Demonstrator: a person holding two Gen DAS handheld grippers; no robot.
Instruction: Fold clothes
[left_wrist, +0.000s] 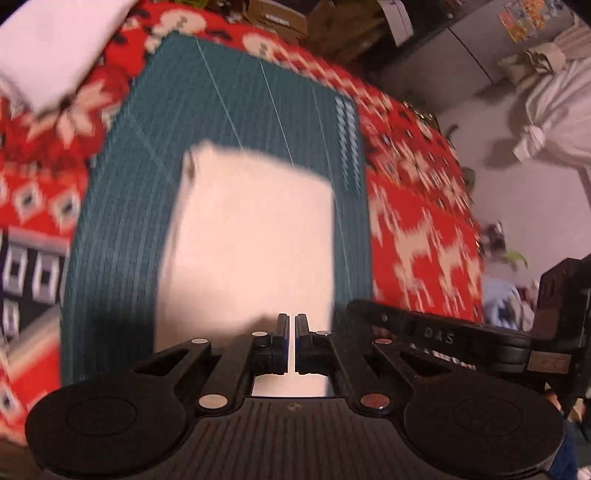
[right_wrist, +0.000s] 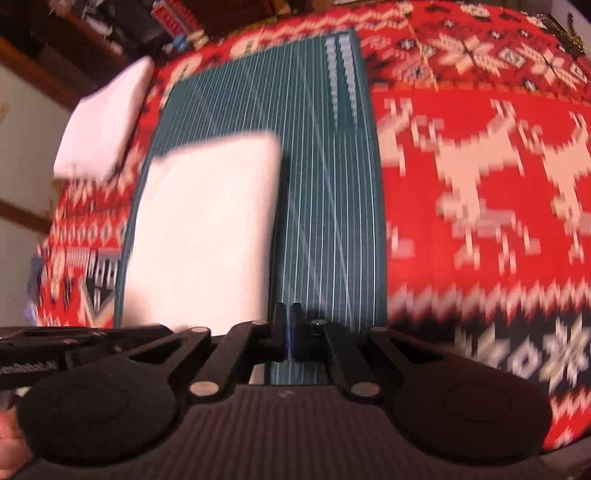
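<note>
A folded white cloth lies on a teal cutting mat that covers part of a red patterned table cover. My left gripper hovers over the cloth's near edge, shut, with nothing between its fingers. In the right wrist view the same white cloth lies on the left half of the teal mat. My right gripper is shut and empty, over the bare mat just right of the cloth's near corner. Both views are blurred by motion.
A second folded white cloth lies on the red cover beyond the mat's far left corner, also seen as a white stack. The right gripper's black body juts in at the right. Boxes, cabinets and a white bag stand beyond the table.
</note>
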